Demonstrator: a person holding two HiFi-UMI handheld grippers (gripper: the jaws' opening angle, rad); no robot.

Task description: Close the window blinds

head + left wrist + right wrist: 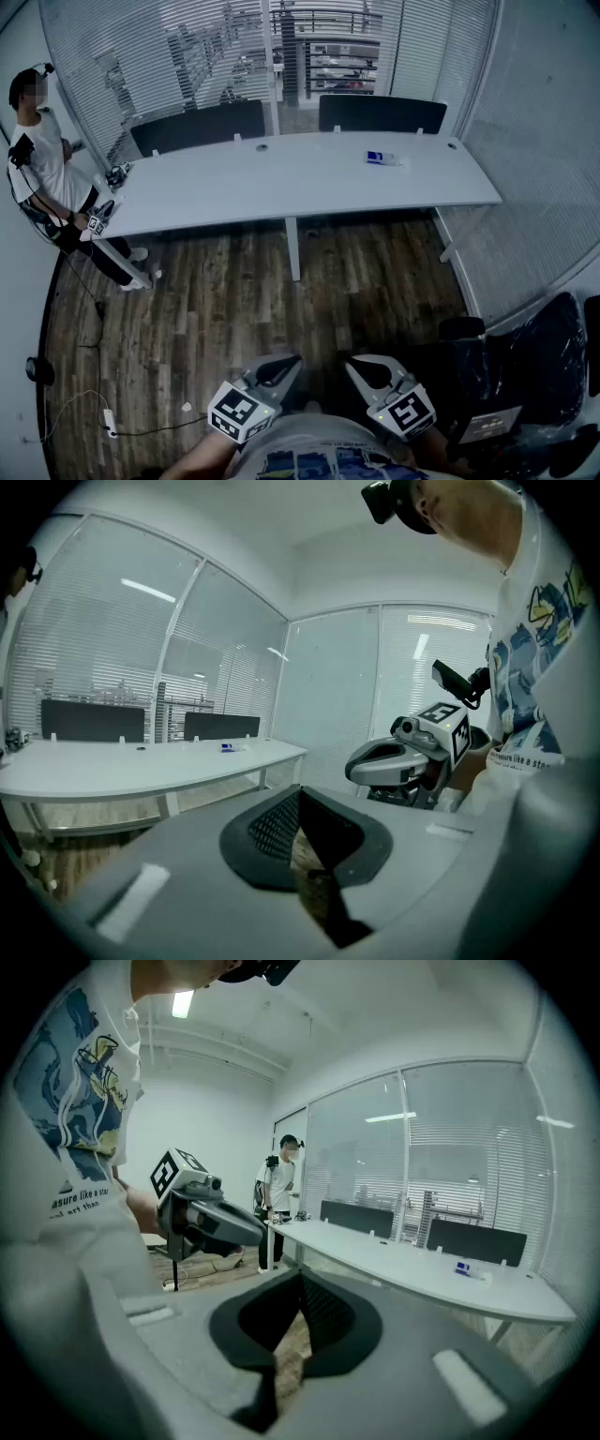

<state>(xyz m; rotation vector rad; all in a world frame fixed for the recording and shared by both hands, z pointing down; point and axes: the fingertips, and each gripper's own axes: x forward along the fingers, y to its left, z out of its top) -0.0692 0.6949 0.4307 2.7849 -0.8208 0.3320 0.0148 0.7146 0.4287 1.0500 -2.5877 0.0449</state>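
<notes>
Left hand-held gripper [287,362]: clenched, nothing grasped, low by the wearer's torso. Right hand-held gripper [356,366]: clenched, empty, just beside it. Window blinds [187,56]: on the glass wall beyond the long white surface [281,183], well apart from both.

The window blinds [141,66] are white, with thin horizontal slats. They hang lowered across the whole upper part of the frame. In the upper middle the slats stand open and one sees through them; at the right edge they look more closed.
</notes>
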